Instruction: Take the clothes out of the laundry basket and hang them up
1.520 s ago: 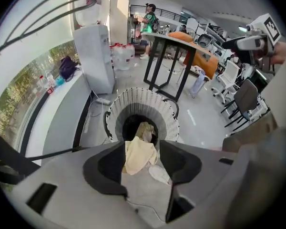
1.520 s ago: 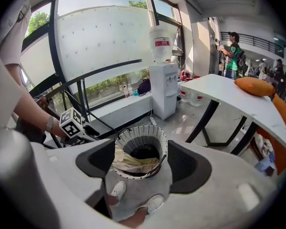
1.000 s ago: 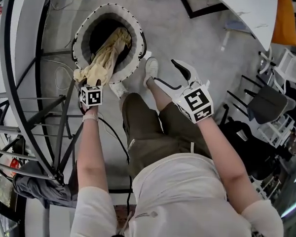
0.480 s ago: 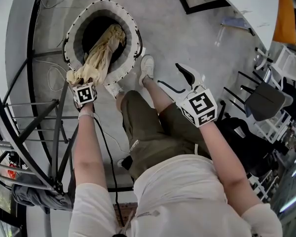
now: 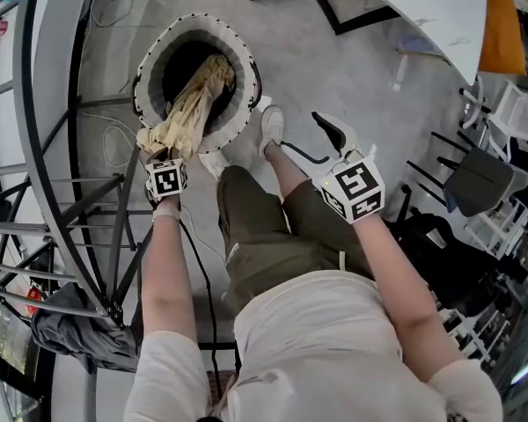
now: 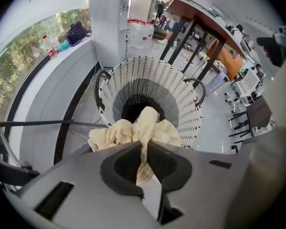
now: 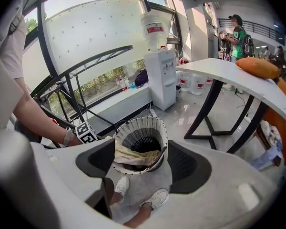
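The left hand-held gripper (image 6: 142,152) has just been closing and pinches a fold of the cream garment (image 6: 133,130) between its pads. The rest of the cloth runs from the jaws past the near-left rim and down into the white woven laundry basket (image 5: 239,55), which stands on the floor just beyond the person's feet. The right hand-held gripper (image 7: 143,165) hangs to the right of the basket with its jaws wide apart and nothing between them. The garment looks light, soft and limp, so it will likely sag and bunch rather than hold any shape. A pinch on one fold may slip if the cloth snags on the rim. A second hold by the free gripper further along the cloth, near a shoulder or hem, would probably spread it for the black metal rack (image 5: 75,161) on the left.
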`<state>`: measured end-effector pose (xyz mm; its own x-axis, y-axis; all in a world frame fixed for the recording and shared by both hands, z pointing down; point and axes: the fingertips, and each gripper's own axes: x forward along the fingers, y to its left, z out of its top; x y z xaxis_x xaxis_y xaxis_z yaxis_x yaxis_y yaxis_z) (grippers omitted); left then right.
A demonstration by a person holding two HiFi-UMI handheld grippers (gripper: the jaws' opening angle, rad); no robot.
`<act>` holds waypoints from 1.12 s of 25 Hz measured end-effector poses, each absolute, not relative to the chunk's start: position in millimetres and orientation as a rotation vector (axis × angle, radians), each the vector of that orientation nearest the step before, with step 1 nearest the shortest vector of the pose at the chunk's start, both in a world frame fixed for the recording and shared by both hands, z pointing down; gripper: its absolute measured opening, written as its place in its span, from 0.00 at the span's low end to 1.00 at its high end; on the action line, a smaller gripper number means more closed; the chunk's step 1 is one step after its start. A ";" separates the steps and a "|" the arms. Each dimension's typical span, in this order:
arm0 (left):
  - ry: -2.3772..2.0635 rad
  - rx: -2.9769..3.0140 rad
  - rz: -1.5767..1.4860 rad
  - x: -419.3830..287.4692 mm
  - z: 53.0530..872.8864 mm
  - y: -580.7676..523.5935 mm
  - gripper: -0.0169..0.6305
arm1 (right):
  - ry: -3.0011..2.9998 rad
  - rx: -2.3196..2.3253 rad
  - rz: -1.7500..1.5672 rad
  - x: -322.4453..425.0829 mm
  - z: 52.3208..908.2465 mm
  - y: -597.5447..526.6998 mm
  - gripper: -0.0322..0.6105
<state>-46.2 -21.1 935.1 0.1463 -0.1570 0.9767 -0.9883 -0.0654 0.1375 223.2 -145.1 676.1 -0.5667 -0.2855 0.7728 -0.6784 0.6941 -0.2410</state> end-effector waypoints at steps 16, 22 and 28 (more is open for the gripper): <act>-1.421 1.751 0.917 -55.4 734.0 -68.1 0.06 | -2.256 0.855 0.638 210.6 603.8 -120.3 0.58; -1.551 1.907 0.797 -59.0 630.8 -86.2 0.06 | -2.303 0.885 0.599 202.6 576.2 -112.4 0.58; -1.700 2.056 0.647 -71.1 522.6 -104.0 0.06 | -2.383 0.886 0.543 178.0 552.1 -113.5 0.58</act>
<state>-71.1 -104.0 522.6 0.1556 -0.8006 0.5787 -0.9827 -0.1848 0.0086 178.0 -113.5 552.1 -0.6409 -0.4724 0.6051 -0.6880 0.7031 -0.1797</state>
